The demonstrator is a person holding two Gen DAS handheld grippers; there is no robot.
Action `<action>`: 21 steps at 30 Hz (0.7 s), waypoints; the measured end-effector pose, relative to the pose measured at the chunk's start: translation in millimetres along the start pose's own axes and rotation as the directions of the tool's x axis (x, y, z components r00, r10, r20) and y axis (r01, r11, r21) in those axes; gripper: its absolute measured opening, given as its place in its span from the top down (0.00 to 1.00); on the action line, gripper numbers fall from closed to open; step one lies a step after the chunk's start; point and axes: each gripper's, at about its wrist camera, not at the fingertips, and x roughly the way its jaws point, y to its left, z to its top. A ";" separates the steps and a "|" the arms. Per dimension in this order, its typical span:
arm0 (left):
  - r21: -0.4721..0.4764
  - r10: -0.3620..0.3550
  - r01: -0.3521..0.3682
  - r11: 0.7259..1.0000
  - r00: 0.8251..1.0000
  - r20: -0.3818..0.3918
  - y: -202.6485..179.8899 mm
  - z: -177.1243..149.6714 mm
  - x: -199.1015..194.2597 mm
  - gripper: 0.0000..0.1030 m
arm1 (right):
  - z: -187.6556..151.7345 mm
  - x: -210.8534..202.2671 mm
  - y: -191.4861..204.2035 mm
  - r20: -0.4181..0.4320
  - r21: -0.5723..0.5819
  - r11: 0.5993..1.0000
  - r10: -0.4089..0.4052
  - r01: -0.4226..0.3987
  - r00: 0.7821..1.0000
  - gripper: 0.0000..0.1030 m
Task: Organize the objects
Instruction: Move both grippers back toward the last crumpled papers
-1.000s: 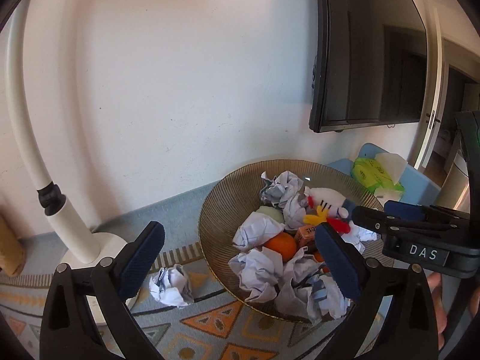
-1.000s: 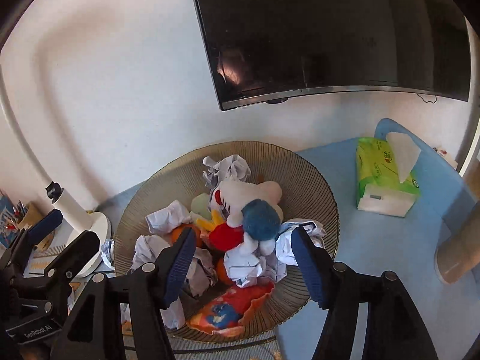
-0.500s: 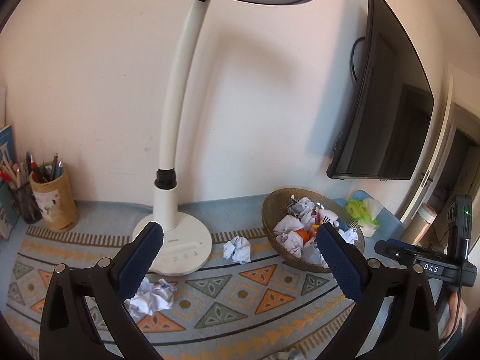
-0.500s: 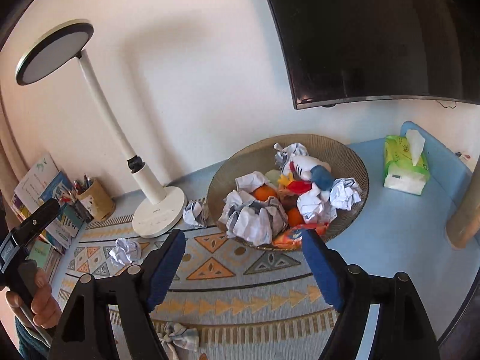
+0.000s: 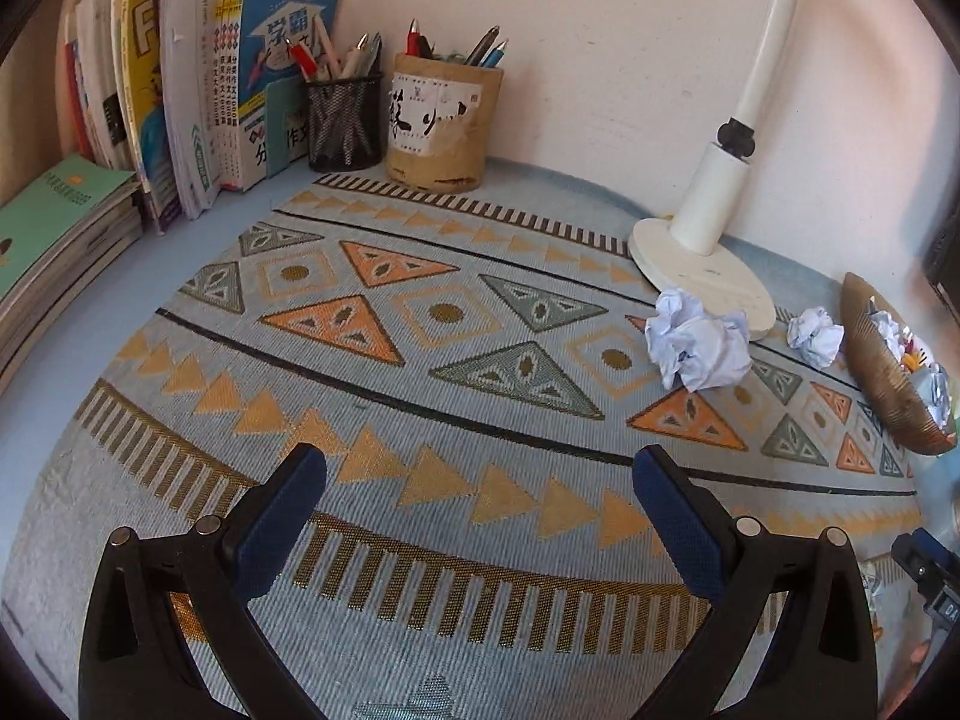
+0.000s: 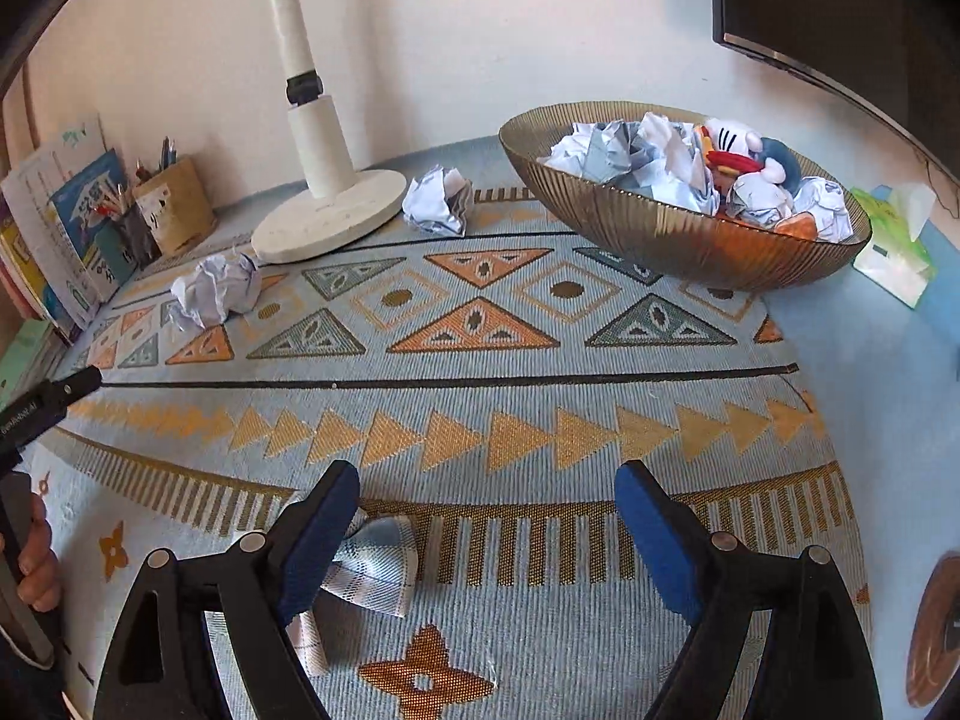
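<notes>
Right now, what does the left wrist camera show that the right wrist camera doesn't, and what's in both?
Only the left wrist view shows the stacked green booklets. Only the right wrist view shows the tissue pack, the plaid cloth by the open right gripper, and the plush toy. Both show the lamp base, two loose paper balls, the bowl and the pen holders.

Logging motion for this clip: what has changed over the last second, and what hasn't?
Both grippers pulled back from over the bowl and dropped low over the patterned mat; the left gripper swung toward the books. The right gripper backed off too. Both stayed open and empty. The two paper balls by the lamp lie unmoved.
</notes>
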 end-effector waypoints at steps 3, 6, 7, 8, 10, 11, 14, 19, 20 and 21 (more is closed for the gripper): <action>0.029 0.040 -0.041 0.999 0.999 0.029 -5.6 -1.9 0.5 0.01 | -1.0 3.0 6.1 -0.007 -0.043 0.999 -0.018 0.018 1.000 0.17; 0.045 0.003 0.000 0.999 0.998 -0.062 -7.6 -1.0 12.1 0.01 | -0.4 5.4 3.3 -0.020 -0.035 0.999 -0.005 0.004 1.000 0.16; 0.041 -0.024 0.028 0.999 0.995 -0.095 -6.7 -0.8 16.6 0.01 | 0.4 6.5 1.6 -0.025 -0.024 1.000 0.000 -0.001 1.000 0.15; 0.031 -0.034 0.038 0.999 0.992 -0.124 -5.7 -0.8 20.4 0.01 | 1.1 7.1 0.1 -0.029 -0.014 1.000 0.007 -0.007 1.000 0.15; 0.034 -0.025 0.029 0.999 0.993 -0.115 -6.6 -1.5 19.0 0.01 | 1.3 7.6 -2.9 -0.034 0.005 1.000 0.020 -0.020 0.999 0.15; 0.042 -0.018 0.023 0.999 0.993 -0.117 -7.9 -2.3 18.9 0.01 | 1.3 7.7 -3.4 -0.036 0.011 1.000 0.023 -0.022 0.999 0.15; 0.082 0.024 -0.013 0.997 0.992 -0.125 -15.8 -4.4 21.8 0.01 | 1.6 9.6 -3.4 -0.046 0.013 1.000 0.023 -0.022 0.999 0.15; 0.147 0.088 -0.068 0.987 0.987 -0.135 -28.1 -6.1 27.0 0.00 | 1.4 11.1 -3.8 -0.057 0.015 1.000 0.023 -0.022 0.998 0.13; 0.148 0.088 -0.068 0.987 0.987 -0.135 -28.1 -5.9 26.8 0.00 | 1.4 11.7 -4.4 -0.058 0.016 1.000 0.023 -0.022 0.998 0.12; 0.147 0.088 -0.068 0.987 0.987 -0.135 -28.1 -6.0 26.5 0.00 | 1.5 11.6 -4.7 -0.058 0.016 1.000 0.023 -0.023 0.998 0.12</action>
